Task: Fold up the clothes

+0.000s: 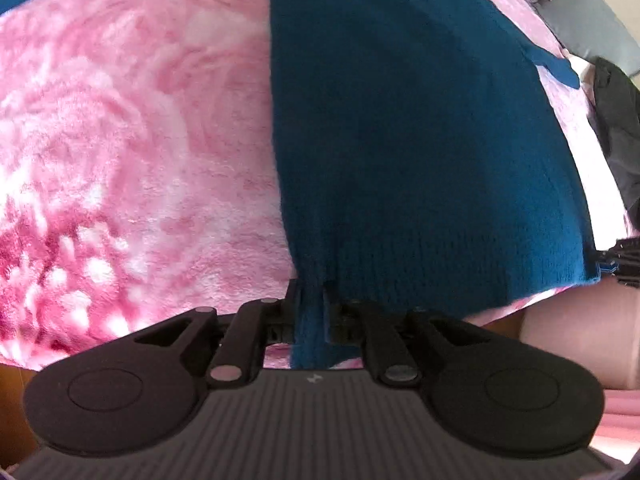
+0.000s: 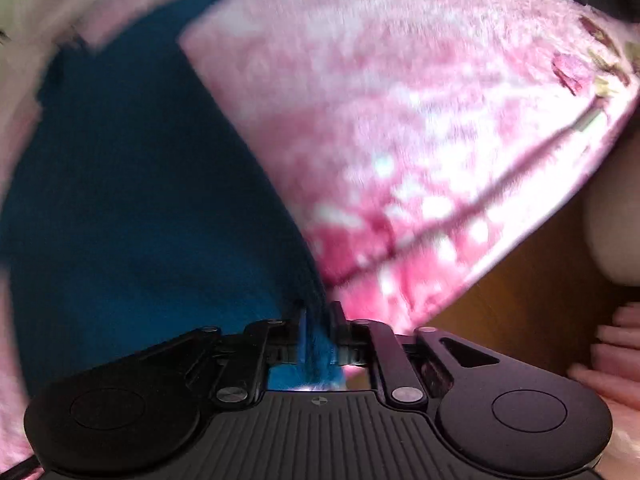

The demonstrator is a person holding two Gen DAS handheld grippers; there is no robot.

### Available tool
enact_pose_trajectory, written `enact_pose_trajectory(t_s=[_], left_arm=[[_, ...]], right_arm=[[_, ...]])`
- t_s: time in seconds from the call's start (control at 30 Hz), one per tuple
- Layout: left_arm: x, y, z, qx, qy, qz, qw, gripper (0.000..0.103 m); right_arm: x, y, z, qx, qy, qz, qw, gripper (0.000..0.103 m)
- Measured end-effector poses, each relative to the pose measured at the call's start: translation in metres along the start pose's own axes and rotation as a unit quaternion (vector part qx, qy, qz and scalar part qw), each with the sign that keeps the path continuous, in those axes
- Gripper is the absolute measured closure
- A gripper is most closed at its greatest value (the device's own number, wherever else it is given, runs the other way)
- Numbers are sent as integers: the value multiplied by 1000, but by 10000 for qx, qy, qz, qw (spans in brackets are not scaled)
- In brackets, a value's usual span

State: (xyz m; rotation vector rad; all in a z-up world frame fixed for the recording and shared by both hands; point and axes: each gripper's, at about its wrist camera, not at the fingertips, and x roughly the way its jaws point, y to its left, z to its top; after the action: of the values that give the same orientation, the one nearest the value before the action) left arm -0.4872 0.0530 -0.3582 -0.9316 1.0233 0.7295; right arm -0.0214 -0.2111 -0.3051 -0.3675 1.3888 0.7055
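A teal knit sweater [image 1: 420,152] lies spread over a pink flowered fleece blanket [image 1: 120,140]. My left gripper [image 1: 312,300] is shut on the sweater's ribbed hem at its near left corner, with teal cloth hanging between the fingers. In the right wrist view the same teal sweater [image 2: 140,184] fills the left half. There my right gripper [image 2: 318,312] is shut on its near right edge, and a strip of knit runs through the jaws. One sleeve end [image 1: 560,66] pokes out at the far right.
The pink blanket [image 2: 420,120] covers the bed and drops off at its near edge. Dark clothing [image 1: 616,128] and grey pillows [image 1: 588,20] lie at the far right. Brown wood [image 2: 520,280] shows below the blanket's edge.
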Motion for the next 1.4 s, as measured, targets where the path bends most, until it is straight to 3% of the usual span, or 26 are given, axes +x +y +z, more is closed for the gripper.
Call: enact_pose_trajectory(t_s=[0.03, 0.1, 0.2, 0.3, 0.37, 0.43, 0.57, 0.7, 0.8, 0.87, 0.93, 1.03, 1.17, 1.27, 1.4], left_arm=[[-3, -1, 1, 77, -2, 18, 10000, 94], [-13, 2, 4, 141, 3, 151, 9998, 95], [-31, 7, 11, -41, -305, 348, 9989, 95], [-40, 5, 31, -317, -822, 332, 9956, 95], [-30, -1, 42, -298, -911, 266, 9950, 95], [-14, -7, 47, -192, -748, 297, 9966, 95], [14, -18, 50, 61, -257, 547, 9982, 95], [6, -18, 74, -192, -302, 703, 9969, 95], [7, -25, 118, -195, -674, 837, 9940, 94], [18, -34, 158, -128, -950, 816, 9920, 84], [30, -43, 199, -18, -1233, 775, 9893, 81], [54, -69, 270, 465, -1713, 577, 9824, 67], [86, -102, 361, 1064, -2201, 417, 9688, 65], [106, -114, 408, 1285, -2338, 395, 9629, 64], [133, -127, 460, 1466, -2462, 331, 9575, 62]], right_arm=[[-5, 8, -2, -212, -46, -170, 9996, 67], [-14, 24, -5, -635, -138, -510, 9966, 55], [-30, 45, -2, -940, -618, -784, 9905, 55], [-37, 65, 15, -905, -1123, -408, 9887, 55], [-31, 74, 23, -1013, -1156, -81, 9881, 55], [-17, 82, 28, -1218, -1083, 59, 9866, 55], [24, 86, 38, -1528, -211, -320, 9875, 55], [15, 82, 62, -1660, -263, -385, 9850, 55], [8, 85, 107, -1510, -620, -42, 9866, 55], [13, 96, 146, -1515, -856, 231, 9845, 55], [23, 115, 189, -1612, -1025, 468, 9805, 55], [41, 158, 254, -1910, -1247, 1073, 9677, 55], [79, 230, 335, -2212, -1264, 1811, 9499, 55], [116, 276, 372, -2281, -1177, 2241, 9402, 55], [154, 324, 397, -2037, -1125, 2728, 9335, 55]])
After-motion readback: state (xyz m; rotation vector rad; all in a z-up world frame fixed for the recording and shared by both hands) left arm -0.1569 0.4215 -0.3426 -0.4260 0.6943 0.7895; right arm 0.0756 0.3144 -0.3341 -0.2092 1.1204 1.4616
